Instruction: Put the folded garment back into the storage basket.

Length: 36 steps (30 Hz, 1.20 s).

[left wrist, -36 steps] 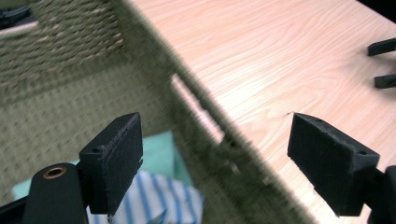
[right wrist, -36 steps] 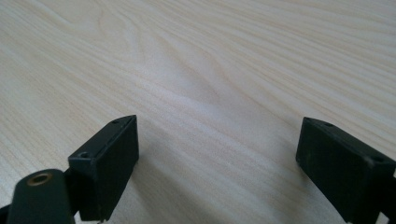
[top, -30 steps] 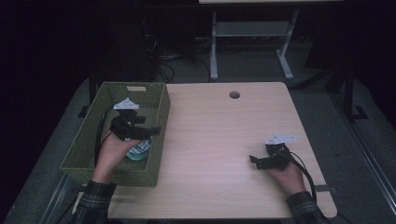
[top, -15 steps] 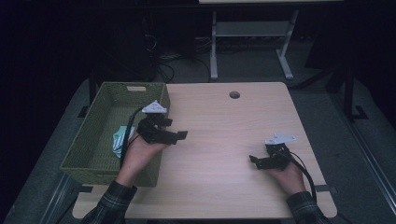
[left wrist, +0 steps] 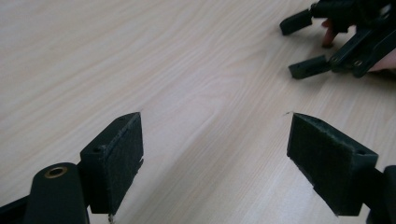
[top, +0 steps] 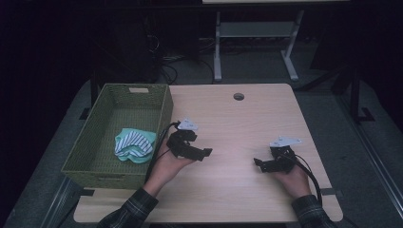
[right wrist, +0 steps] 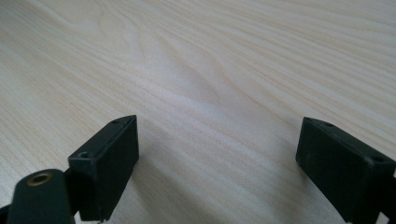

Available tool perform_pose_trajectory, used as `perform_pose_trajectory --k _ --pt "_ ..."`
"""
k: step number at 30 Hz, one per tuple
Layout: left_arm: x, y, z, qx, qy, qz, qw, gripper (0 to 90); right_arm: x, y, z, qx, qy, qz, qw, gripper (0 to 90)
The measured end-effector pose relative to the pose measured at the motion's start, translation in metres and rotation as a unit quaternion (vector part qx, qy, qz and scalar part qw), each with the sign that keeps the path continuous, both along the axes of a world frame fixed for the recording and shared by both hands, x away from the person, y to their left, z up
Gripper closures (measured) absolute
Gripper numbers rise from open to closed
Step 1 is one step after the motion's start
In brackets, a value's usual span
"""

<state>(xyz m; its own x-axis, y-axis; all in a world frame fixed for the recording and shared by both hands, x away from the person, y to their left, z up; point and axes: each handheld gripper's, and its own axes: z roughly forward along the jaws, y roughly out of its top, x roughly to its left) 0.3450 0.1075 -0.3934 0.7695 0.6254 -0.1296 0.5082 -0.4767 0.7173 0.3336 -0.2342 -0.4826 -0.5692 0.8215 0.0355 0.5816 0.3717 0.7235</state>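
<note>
My left gripper (top: 204,153) hovers just above the wooden table (top: 237,123), right of the green woven basket (top: 164,111). Its jaws stand wide apart with nothing between them. In the left gripper view the left gripper (left wrist: 215,154) frames bare wood, and the right gripper (left wrist: 303,44) lies farther off at the top right. A teal and white striped cloth (top: 134,145) lies crumpled on the basket floor. My right gripper (top: 259,164) rests near the table's front right, open and holding nothing. In its own view the right gripper (right wrist: 217,163) looks along bare wood.
A round cable hole (top: 238,96) sits near the table's far edge. The basket takes up the table's left side. Beyond the table stand a dark floor and a metal frame (top: 216,52). A cable trails from each gripper.
My left hand has come out from over the basket, moving right and down onto the table. The striped cloth stays in the basket, now uncovered. The right hand has kept still.
</note>
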Motion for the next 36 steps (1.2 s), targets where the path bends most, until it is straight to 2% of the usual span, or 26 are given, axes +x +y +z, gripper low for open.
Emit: perform_pose_trajectory --k 8,13,25,32,36 --pt "0.003 -0.013 -0.034 0.037 0.008 -0.004 0.9993 17.7 0.000 0.000 0.000 0.000 0.001 -0.001 1.0000 12.6" --pt "0.006 -0.016 -0.048 0.056 0.013 -0.001 0.9983 17.7 0.000 0.000 0.000 0.000 0.001 -0.001 1.0000 12.6" --pt "0.009 -0.017 -0.068 0.091 0.021 -0.002 0.9956 17.7 0.000 0.000 0.000 0.000 0.001 0.000 1.0000 12.6" --pt "0.006 -0.020 -0.070 0.112 0.001 -0.006 0.9937 17.6 0.000 0.000 0.000 0.000 0.000 0.001 1.0000 12.6" --pt "0.006 -0.019 -0.071 0.111 -0.001 -0.006 0.9938 17.3 0.000 0.000 0.000 0.000 0.000 0.001 1.0000 12.6"
